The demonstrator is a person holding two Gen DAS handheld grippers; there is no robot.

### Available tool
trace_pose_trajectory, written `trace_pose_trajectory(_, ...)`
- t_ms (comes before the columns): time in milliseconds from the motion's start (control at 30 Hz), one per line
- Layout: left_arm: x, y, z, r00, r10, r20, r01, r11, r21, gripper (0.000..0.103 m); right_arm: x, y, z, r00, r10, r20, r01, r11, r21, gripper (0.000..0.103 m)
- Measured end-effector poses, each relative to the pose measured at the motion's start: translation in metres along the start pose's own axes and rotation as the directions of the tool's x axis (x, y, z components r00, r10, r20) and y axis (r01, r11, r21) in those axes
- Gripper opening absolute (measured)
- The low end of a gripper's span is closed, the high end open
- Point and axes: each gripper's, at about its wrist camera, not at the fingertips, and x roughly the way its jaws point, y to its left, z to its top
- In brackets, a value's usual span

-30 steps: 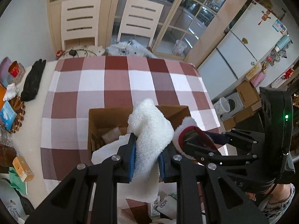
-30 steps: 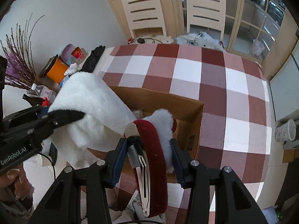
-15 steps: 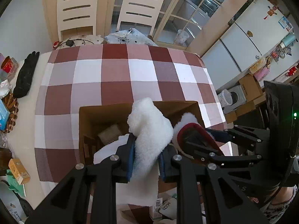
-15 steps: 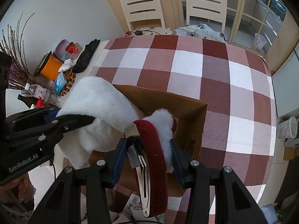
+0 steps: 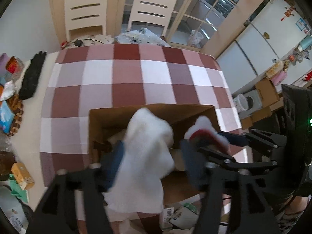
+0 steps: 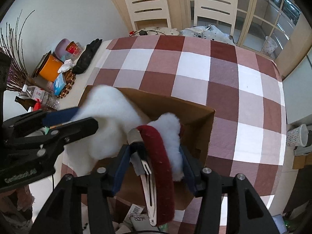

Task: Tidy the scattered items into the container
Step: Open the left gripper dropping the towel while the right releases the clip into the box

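Note:
An open cardboard box stands on the checked tablecloth. My left gripper is open over the box; its fingers stand wide apart and are blurred. A fluffy white cloth hangs between them over the box's near edge. The left gripper also shows in the right wrist view. My right gripper is shut on a red hair clip with white fluff, held above the box's near right corner.
A black glove, an orange tin, bottles and small packets lie along the table's left side. Two chairs stand behind the table. A mug is at the right. Packets lie near the front edge.
My left gripper has opened and let go of the white cloth, which now sags over the box. Both grippers have moved forward over the box. The right gripper keeps its hold.

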Motion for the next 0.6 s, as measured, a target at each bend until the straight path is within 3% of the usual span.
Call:
trace_pose_trajectory(100, -0.003, 0.006, -0.003, 1.000, 0.028, -0.007, -0.028, 1.000, -0.011, 0.074, -0.005, -0.006, -0.001, 1.000, -0.008, 0.015, 0.007, 0.999, 0.033, 0.068)
trace_pose_trajectory(267, -0.006, 0.021, -0.013, 0.998, 0.053, -0.023, -0.054, 0.997, -0.049, 0.075, -0.016, -0.020, -0.003, 0.998, -0.039, 0.042, 0.034, 0.994, 0.104, 0.070)
trace_pose_trajectory(600, -0.011, 0.035, -0.036, 0.994, 0.094, -0.050, -0.098, 0.992, -0.081, 0.076, -0.021, -0.027, -0.017, 0.996, -0.077, 0.033, 0.072, 0.988, 0.137, 0.070)
